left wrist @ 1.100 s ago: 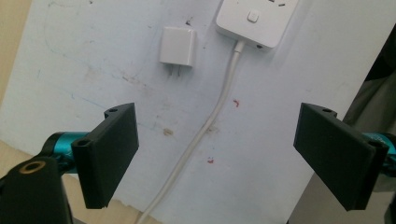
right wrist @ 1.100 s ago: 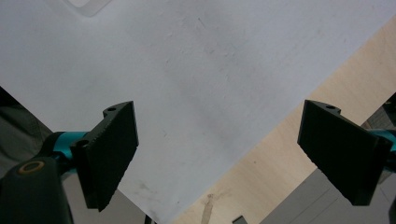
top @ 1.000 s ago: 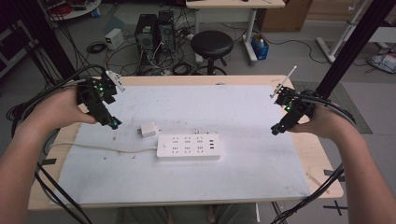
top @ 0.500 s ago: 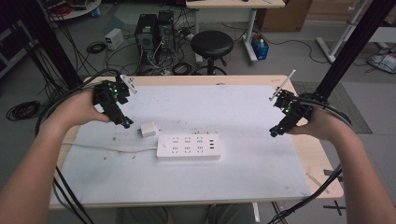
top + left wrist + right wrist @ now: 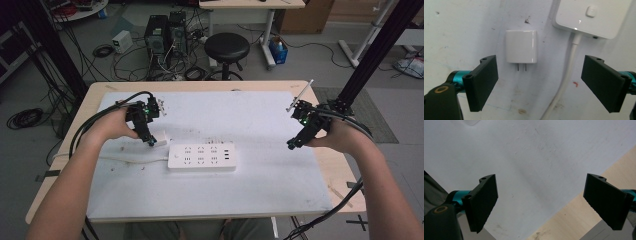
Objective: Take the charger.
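A small white plug adapter [image 5: 521, 46] lies flat on the white mat [image 5: 250, 120], its two metal prongs pointing toward my left gripper [image 5: 540, 75]. That gripper is open, its jaws standing wide on either side just short of the adapter, touching nothing. In the high view my left gripper [image 5: 150, 141] hovers right next to the adapter [image 5: 161, 139], left of the white power strip [image 5: 201, 156]. The strip's end [image 5: 594, 17] and its white cable [image 5: 571, 65] run beside the adapter. My right gripper [image 5: 293, 145] is open over bare mat near the table's right side, holding nothing [image 5: 541, 195].
The strip's cable [image 5: 115, 158] trails left across the mat. The wooden table edge [image 5: 579, 220] lies just past the mat under my right gripper. Behind the table stand a black stool [image 5: 227, 47], computer towers [image 5: 165, 32] and black frame posts [image 5: 372, 55].
My left gripper has moved right and down toward the adapter, from the mat's left edge to right beside it. The right gripper has barely shifted.
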Motion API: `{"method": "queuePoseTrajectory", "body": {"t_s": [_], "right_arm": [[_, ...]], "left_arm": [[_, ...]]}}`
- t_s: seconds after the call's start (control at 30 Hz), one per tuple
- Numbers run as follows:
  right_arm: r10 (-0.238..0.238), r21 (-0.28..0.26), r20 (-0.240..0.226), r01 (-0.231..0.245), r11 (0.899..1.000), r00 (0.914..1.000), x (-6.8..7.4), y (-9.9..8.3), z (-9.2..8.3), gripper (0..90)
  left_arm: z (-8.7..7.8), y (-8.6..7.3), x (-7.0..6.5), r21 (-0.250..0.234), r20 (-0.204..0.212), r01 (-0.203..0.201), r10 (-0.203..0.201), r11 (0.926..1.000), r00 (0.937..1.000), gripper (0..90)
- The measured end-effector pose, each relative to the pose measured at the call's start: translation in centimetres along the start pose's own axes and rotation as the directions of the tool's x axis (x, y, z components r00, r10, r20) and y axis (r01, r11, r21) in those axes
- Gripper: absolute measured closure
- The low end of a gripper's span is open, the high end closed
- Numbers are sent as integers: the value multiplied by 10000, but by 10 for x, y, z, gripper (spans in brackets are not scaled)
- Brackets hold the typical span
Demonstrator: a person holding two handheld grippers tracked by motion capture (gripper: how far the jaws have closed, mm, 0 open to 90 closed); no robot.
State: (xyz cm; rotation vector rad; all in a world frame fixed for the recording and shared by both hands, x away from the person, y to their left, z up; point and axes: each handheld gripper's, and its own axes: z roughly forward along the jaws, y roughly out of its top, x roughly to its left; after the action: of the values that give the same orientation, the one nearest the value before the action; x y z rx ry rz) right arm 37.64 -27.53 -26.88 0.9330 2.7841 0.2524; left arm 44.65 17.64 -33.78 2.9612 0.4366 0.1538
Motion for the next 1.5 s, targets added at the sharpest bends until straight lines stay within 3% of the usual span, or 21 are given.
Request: {"method": "queuePoseTrajectory", "body": {"t_s": [0.33, 0.57, 0.63, 0.73, 0.8, 1.07, 1.5], "right_arm": [[74, -22, 56, -74, 10000, 10000, -1, -5, 2, 118], [58, -6, 27, -58, 10000, 10000, -1, -7, 4, 118], [90, -10, -10, -90, 10000, 10000, 0, -7, 5, 118], [65, 25, -3, -65, 10000, 10000, 0, -9, 7, 118], [112, 14, 16, -112, 9999, 9999, 0, -10, 8, 118], [91, -73, -58, -91, 9999, 9999, -1, -10, 9, 118], [3, -83, -33, -4, 10000, 10000, 1, -5, 9, 118]], "left_arm": [[39, 3, 12, 385, 337, 136, -149, 9992, 9993, 202], [55, 5, 18, 912, 273, 214, -240, 9956, 9993, 240], [60, 5, 20, 1000, 445, 188, -233, 9948, 9987, 275], [67, 6, 20, 1235, 352, 184, -229, 9922, 9991, 333], [66, 7, 20, 1239, 90, 172, -185, 9921, 9998, 419], [66, 6, 23, 1183, 197, -54, 31, 9930, 9998, 419], [68, 6, 22, 1134, 170, 168, -189, 9934, 9997, 420]]}}
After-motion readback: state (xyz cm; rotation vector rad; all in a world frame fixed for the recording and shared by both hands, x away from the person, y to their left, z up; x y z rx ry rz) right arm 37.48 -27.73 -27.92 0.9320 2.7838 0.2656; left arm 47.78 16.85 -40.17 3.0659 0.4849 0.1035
